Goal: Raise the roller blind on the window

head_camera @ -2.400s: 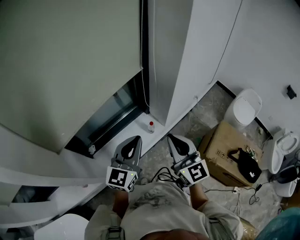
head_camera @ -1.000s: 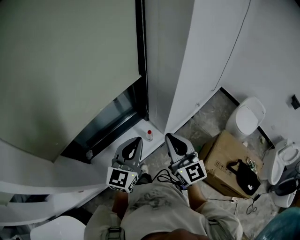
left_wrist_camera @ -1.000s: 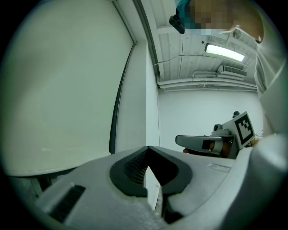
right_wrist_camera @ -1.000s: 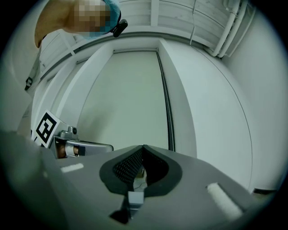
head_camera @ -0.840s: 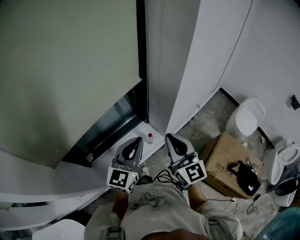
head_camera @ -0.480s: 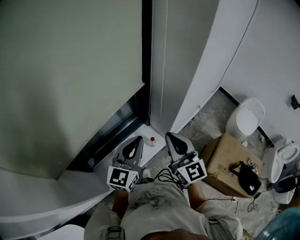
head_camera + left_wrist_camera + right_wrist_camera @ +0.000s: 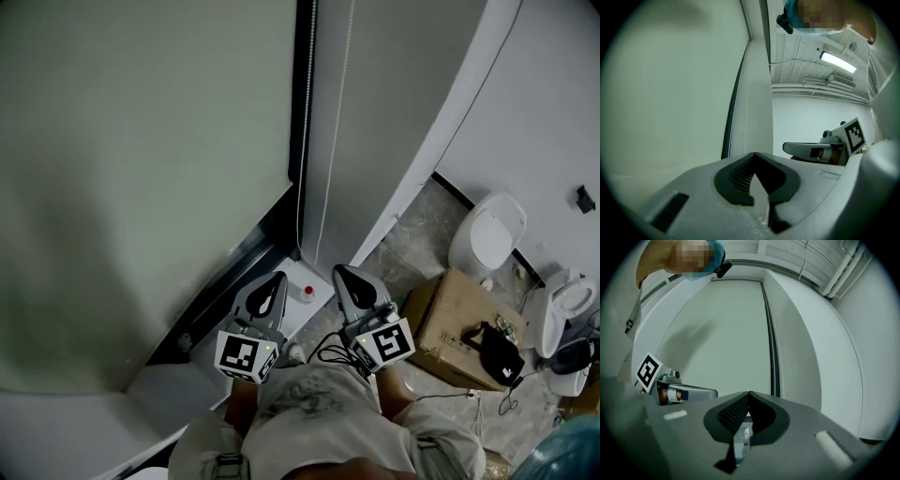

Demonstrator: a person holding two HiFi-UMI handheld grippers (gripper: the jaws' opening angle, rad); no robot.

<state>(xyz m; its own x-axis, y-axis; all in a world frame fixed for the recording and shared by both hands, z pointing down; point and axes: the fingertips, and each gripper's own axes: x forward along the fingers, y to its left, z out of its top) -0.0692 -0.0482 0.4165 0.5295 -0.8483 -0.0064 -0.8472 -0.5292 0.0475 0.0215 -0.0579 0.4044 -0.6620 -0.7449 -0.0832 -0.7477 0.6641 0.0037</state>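
Plenty of open air ahead of my left gripper [image 7: 274, 279] and right gripper [image 7: 343, 273], all the way up to the roller blind [image 7: 141, 169] and the bead chain [image 7: 335, 141] hanging beside its edge. Only low-down snag is a little red-capped bottle [image 7: 307, 293] on the sill [image 7: 169, 398], just past the tips. A white wall column [image 7: 394, 112] crowds the chain's right. The cardboard box [image 7: 448, 319] sits well off right.

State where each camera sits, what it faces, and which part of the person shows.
Head view: on the head, looking steeply down at roller blind and floor; shows left gripper, right gripper, shirt.
Left gripper view: on that gripper, facing the blind; shows its shut jaws.
Right gripper view: likewise; its shut jaws.
Shared: each gripper view shows the other gripper and the blind.
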